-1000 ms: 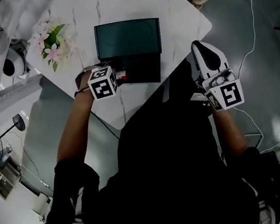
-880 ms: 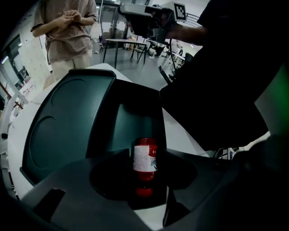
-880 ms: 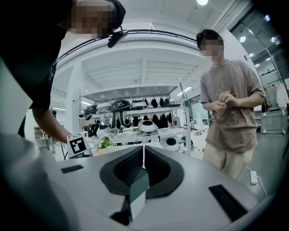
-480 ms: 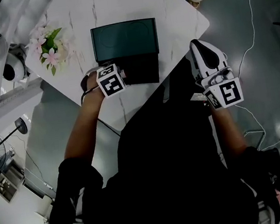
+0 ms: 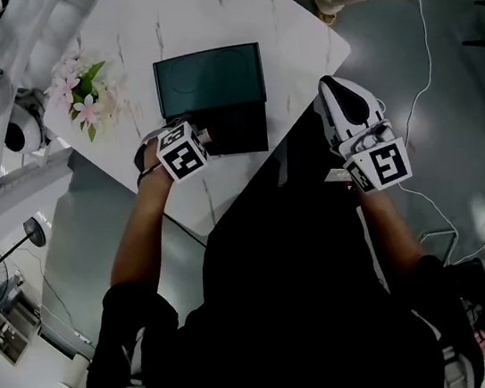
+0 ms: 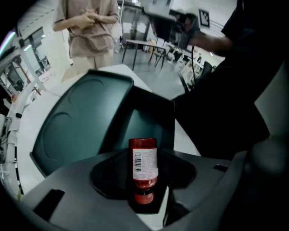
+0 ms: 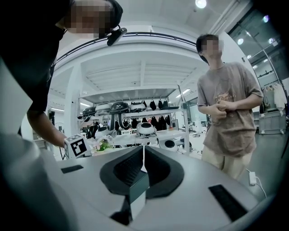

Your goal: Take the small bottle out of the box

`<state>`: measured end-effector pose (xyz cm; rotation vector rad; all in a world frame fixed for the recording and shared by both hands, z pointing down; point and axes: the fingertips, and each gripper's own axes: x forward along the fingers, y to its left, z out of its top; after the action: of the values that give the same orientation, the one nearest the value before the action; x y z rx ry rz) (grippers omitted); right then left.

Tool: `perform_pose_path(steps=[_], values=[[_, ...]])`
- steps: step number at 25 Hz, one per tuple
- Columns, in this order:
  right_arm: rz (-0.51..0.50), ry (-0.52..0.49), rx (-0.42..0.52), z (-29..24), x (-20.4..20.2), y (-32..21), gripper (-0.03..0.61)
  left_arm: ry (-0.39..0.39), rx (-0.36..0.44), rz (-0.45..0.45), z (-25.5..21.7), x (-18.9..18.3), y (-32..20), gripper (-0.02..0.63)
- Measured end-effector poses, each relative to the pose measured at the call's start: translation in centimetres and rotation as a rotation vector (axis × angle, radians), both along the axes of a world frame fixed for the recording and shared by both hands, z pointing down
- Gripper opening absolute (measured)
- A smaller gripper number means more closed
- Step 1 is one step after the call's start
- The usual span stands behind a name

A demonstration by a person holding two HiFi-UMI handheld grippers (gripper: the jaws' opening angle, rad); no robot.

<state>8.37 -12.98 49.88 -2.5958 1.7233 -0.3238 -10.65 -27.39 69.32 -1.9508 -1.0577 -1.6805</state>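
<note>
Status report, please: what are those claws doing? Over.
Left gripper closing, small bottle between jaws, not pinched. Right gripper shut, empty. Bottle by open box. Nothing blocking.

Pink flowers (image 5: 80,92) lie on the white marble table (image 5: 290,28).

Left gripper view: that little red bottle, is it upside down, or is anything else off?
Yes: the bottle stands cap-down between the left tool's jaws, which are closing. It may be made to stand that way. The box lies open. Nothing looks spilled or broken.
</note>
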Motion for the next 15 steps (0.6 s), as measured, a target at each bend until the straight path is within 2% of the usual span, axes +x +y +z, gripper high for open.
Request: perform_pose_path(steps=[3, 10, 13, 15], values=[[0.009, 0.033, -0.002, -0.6, 0.4, 0.5, 0.035, 0.112, -0.133, -0.068, -3.7, 2.2, 0.8, 0.206], [0.020, 0.105, 0.038, -5.3, 0.0, 0.9, 0.035, 0.486, -0.406, -0.245, -16.2, 7.6, 1.3, 0.206], [0.011, 0.123, 0.053, -7.8, -0.5, 1.2, 0.035, 0.622, -0.529, -0.329, -21.7, 9.1, 1.0, 0.206], [-0.003, 0.130, 0.054, -9.3, -0.6, 1.2, 0.035, 0.726, -0.581, -0.385, -25.1, 9.8, 0.8, 0.206]])
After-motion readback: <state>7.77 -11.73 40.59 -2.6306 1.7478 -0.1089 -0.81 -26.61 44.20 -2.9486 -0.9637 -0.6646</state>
